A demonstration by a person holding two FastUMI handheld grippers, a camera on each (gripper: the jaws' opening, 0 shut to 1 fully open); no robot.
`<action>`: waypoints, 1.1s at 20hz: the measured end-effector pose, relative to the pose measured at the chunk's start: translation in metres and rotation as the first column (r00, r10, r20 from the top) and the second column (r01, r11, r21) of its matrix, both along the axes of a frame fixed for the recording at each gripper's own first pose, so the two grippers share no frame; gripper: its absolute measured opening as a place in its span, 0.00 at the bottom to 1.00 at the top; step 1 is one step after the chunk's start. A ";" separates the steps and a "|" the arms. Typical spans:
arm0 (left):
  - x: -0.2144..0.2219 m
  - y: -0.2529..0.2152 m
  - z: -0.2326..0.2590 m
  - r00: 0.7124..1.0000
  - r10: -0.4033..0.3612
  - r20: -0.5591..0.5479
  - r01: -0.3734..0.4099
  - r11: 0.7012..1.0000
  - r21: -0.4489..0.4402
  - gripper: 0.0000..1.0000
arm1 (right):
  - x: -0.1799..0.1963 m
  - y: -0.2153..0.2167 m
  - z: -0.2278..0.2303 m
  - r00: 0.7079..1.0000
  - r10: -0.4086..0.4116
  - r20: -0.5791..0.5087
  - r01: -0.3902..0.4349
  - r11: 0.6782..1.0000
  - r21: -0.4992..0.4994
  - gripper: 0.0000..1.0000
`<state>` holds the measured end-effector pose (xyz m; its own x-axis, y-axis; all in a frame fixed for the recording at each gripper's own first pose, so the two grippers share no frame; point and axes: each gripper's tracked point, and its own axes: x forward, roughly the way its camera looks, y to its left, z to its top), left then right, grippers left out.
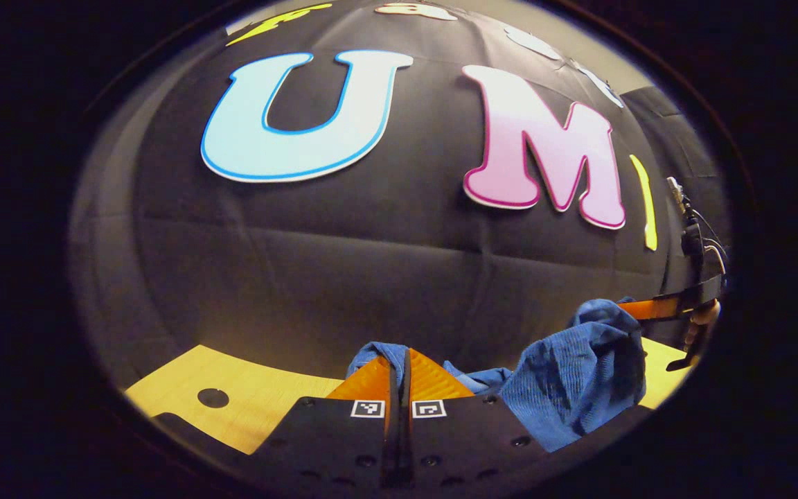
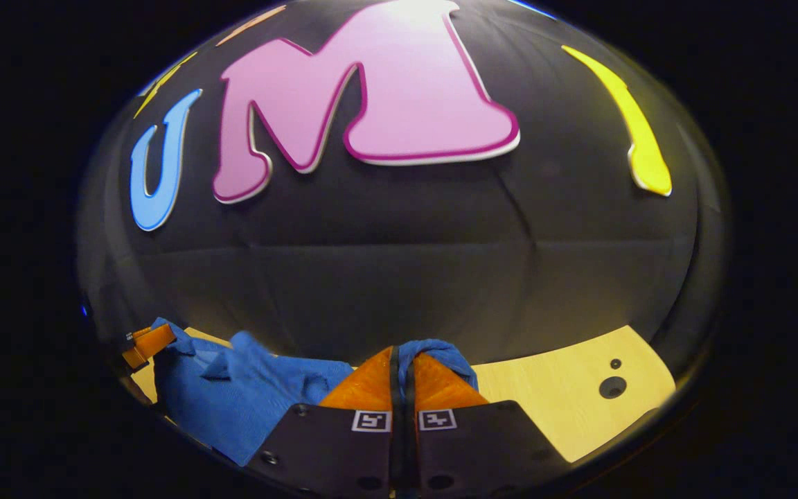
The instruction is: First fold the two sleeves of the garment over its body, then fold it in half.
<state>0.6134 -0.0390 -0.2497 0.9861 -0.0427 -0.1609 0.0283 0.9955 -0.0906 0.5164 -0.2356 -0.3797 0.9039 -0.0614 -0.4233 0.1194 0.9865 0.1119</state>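
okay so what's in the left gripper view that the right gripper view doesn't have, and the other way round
Left gripper view alone: the left gripper up close, shut on the blue garment, with the right gripper farther off at the cloth's far end. Right gripper view alone: the right gripper up close, pinching the garment, with the left gripper farther off. Both share: the garment lifted between the two grippers, and the wooden table with round holes, one near the left gripper and others near the right.
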 end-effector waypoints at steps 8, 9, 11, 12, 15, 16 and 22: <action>0.002 0.019 -0.028 0.992 0.112 -0.061 -0.110 0.993 0.042 0.81 | 0.001 -0.004 -0.042 0.999 0.018 -0.048 -0.024 0.993 -0.119 0.99; -0.005 0.016 -0.023 0.991 0.115 -0.064 -0.113 0.993 0.040 0.81 | -0.007 -0.005 -0.032 0.999 0.017 -0.030 -0.021 0.992 -0.123 0.99; -0.022 0.009 -0.010 0.992 0.115 -0.060 -0.113 0.993 0.031 0.81 | -0.023 -0.007 -0.010 1.000 0.007 0.007 -0.006 0.991 -0.135 0.99; -0.032 0.004 -0.002 0.993 0.111 -0.048 -0.110 0.994 0.029 0.81 | -0.031 -0.006 0.001 1.000 0.001 0.023 0.002 0.990 -0.139 0.99; -0.067 -0.012 0.023 0.997 0.080 -0.012 -0.080 0.996 0.026 0.82 | -0.059 -0.004 0.036 0.997 -0.011 0.078 0.023 0.987 -0.158 0.99; -0.081 -0.016 0.029 0.997 0.073 -0.012 -0.073 0.997 0.029 0.81 | -0.070 -0.004 0.047 0.995 -0.015 0.094 0.032 0.985 -0.171 0.99; -0.180 -0.033 0.083 0.999 0.019 0.031 -0.020 0.999 0.037 0.81 | -0.165 0.018 0.122 0.980 -0.042 0.196 0.084 0.974 -0.211 0.96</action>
<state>0.4330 -0.0721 -0.1667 0.9911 -0.0176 -0.1316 0.0108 0.9986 -0.0526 0.3510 -0.2177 -0.2576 0.9575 -0.1919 -0.2155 0.1792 0.9808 -0.0775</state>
